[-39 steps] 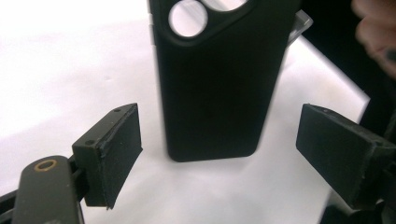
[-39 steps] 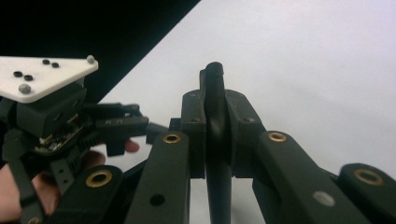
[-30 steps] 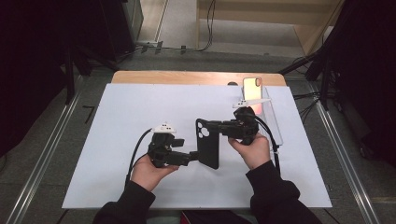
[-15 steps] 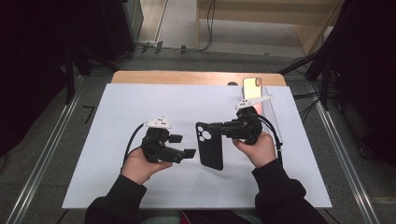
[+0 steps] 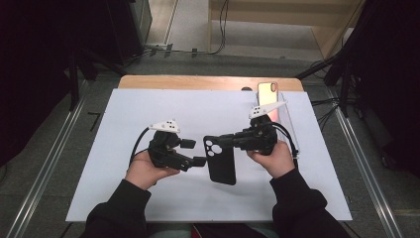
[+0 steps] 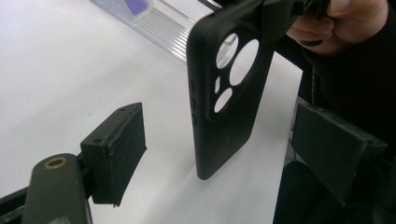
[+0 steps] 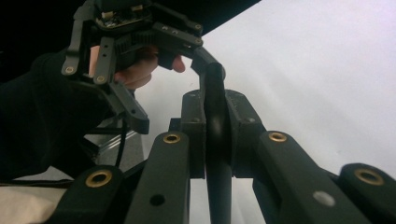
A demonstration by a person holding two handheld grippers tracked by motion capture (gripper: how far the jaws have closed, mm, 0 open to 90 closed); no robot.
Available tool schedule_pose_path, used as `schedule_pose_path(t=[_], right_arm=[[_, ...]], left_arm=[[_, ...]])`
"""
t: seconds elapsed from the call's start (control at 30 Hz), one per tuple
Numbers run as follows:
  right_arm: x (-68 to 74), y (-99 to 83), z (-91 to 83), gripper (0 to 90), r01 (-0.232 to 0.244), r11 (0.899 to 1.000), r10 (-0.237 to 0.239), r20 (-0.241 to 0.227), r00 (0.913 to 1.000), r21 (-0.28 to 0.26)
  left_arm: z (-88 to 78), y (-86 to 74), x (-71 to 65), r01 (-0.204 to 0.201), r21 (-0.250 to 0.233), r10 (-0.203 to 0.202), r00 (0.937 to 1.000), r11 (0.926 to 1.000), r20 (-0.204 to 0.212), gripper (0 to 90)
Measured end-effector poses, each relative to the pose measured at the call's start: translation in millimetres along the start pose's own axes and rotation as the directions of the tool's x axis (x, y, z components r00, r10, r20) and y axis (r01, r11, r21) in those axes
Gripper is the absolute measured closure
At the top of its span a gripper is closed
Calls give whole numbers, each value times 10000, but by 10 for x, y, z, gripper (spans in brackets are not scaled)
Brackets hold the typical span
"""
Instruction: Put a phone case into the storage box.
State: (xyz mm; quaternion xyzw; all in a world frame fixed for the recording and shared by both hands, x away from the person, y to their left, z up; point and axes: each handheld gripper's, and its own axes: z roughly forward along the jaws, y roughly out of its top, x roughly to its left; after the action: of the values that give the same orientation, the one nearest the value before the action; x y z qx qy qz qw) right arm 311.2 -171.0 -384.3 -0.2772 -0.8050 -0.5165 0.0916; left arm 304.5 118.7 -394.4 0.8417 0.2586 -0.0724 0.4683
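Right now, black phone case (image 5: 221, 159) clamped by its top edge in the right gripper (image 5: 232, 141), hanging upright above the white mat (image 5: 124, 119), camera cut-outs toward the top. Seen edge-on in the right gripper view (image 7: 215, 140), pressed between both pads. Left gripper (image 5: 198, 152) just beside the case, jaws spread wide, pads clear of it on either side (image 6: 224, 93). Farther back, near the mat's far right edge, a phone (image 5: 267, 92) propped in a clear stand (image 5: 283, 119).
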Motion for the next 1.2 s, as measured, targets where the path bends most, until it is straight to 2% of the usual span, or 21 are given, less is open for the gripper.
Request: schedule_pose_path(t=[0.2, 0.33, 0.43, 0.7, 0.87, 1.0, 1.07, 1.2], right_arm=[[0, -3, 30, 772, 90, 9999, -86, -365, 9993, 99], [24, -3, 71, 772, 237, 9994, -223, -583, 9981, 238], [36, -2, 105, 772, 329, 9990, -306, -731, 9969, 304], [57, 2, 158, 772, 435, 9982, -387, -1121, 9929, 411], [66, 0, 182, 771, 524, 9974, -451, -1378, 9894, 497], [52, -4, 184, 768, 422, 9981, -347, -1566, 9871, 448], [42, -5, 183, 754, 358, 9984, -284, -1622, 9863, 430], [25, -5, 165, 713, 182, 9995, -137, -1631, 9865, 261]], left_arm=[[-6, 11, 18, 57, -12, -57, 9998, 10000, 214, 220], [-18, 18, 19, -17, -87, 19, 9995, 10000, 305, 285], [4, 24, 28, 179, -38, -177, 9992, 9998, 363, 297], [47, 6, 29, -122, 119, 112, 9968, 9999, 786, 472], [42, -3, 36, -201, 204, 175, 9926, 9996, 1202, 670], [26, 4, 45, -259, 367, 201, 9885, 9990, 1500, 714], [18, 9, 33, -391, 361, 330, 9871, 9986, 1567, 738], [3, 38, 4, -376, 424, 300, 9853, 9984, 1683, 764]])
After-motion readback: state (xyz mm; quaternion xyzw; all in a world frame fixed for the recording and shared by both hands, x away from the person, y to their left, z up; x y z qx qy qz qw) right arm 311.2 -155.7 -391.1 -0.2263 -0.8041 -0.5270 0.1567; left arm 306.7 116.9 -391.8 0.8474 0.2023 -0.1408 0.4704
